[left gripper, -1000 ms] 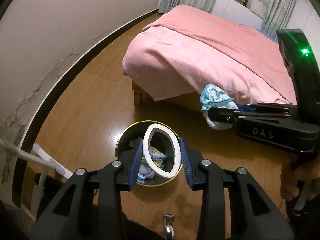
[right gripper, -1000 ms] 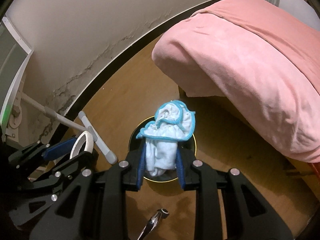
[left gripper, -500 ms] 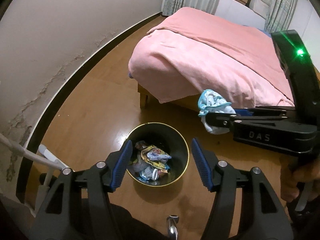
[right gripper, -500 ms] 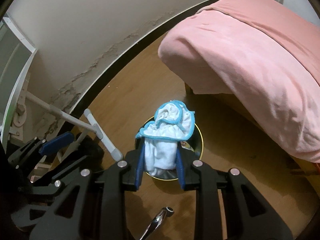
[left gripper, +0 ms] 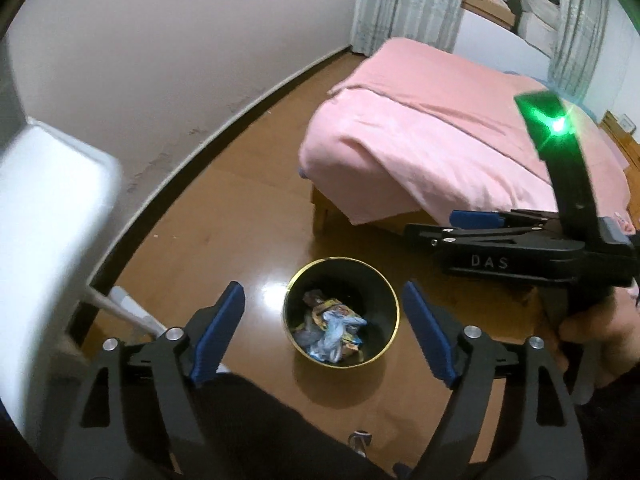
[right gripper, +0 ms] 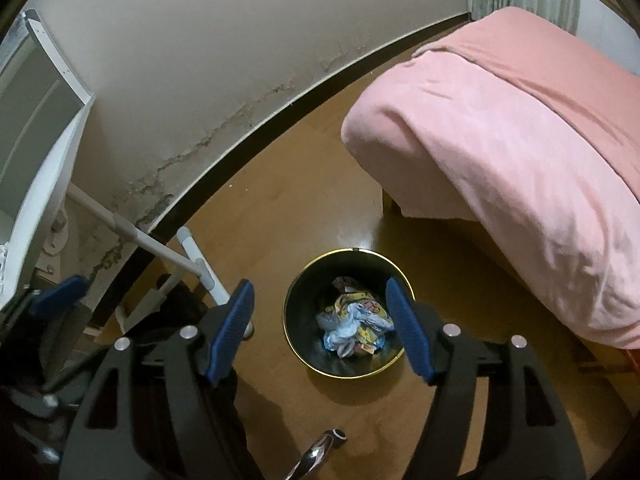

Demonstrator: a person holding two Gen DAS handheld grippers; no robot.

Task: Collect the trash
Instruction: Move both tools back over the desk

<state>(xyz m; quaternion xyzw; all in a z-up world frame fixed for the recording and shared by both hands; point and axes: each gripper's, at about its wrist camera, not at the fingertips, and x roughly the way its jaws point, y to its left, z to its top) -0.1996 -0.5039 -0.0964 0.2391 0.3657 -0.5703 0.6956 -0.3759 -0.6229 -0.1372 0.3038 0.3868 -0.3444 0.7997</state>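
Below both claws the bin (right gripper: 345,316) stands open-topped on bare floor (right gripper: 280,216), with nothing between either claw and its mouth. The left claw (left gripper: 324,336) and right claw (right gripper: 320,330) are both spread wide and empty. Right of the right claw, the bed (right gripper: 520,152) closes off that side. Left of it, white poles (right gripper: 160,248) lean out from the wall (right gripper: 200,60) and block the way. The floor ahead of the bin lies free up to the wall.
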